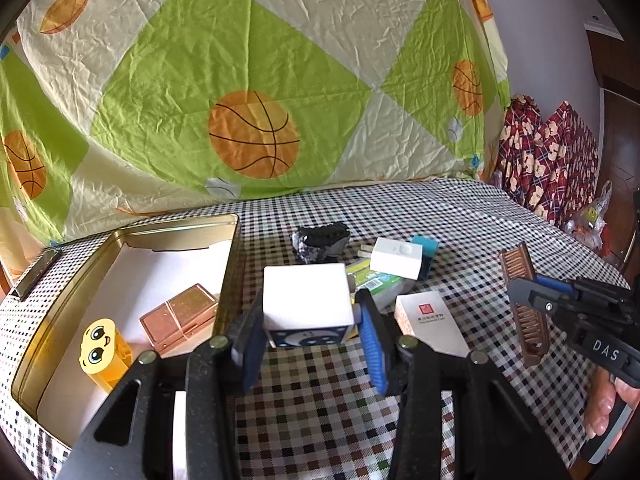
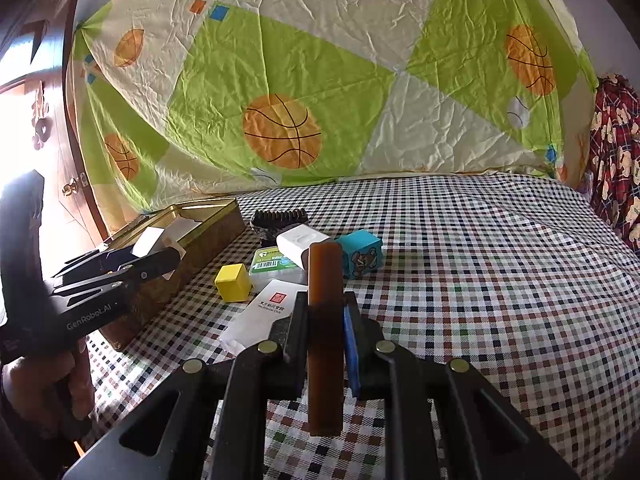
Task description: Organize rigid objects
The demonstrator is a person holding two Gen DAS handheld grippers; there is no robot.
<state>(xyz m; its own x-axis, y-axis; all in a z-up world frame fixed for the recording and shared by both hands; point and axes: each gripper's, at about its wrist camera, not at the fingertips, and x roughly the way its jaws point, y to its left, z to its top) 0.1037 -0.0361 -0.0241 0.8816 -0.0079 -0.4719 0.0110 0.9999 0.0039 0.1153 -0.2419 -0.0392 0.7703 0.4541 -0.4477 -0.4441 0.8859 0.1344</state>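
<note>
Left gripper [image 1: 310, 336] clamps white cube [image 1: 306, 300] just right of tin [image 1: 120, 236], above the tablecloth [image 1: 320, 412]. Right gripper [image 2: 325, 334] clamps brown comb [image 2: 325, 320] upright between its jaws, farther right of tin.

Tin [image 1: 230, 240] sat left on the checked cloth [image 1: 460, 216]; two small cases [image 1: 180, 314] lay inside it. Boxes [image 1: 396, 258] clustered right of tin, card box [image 1: 432, 322] nearest the camera.
</note>
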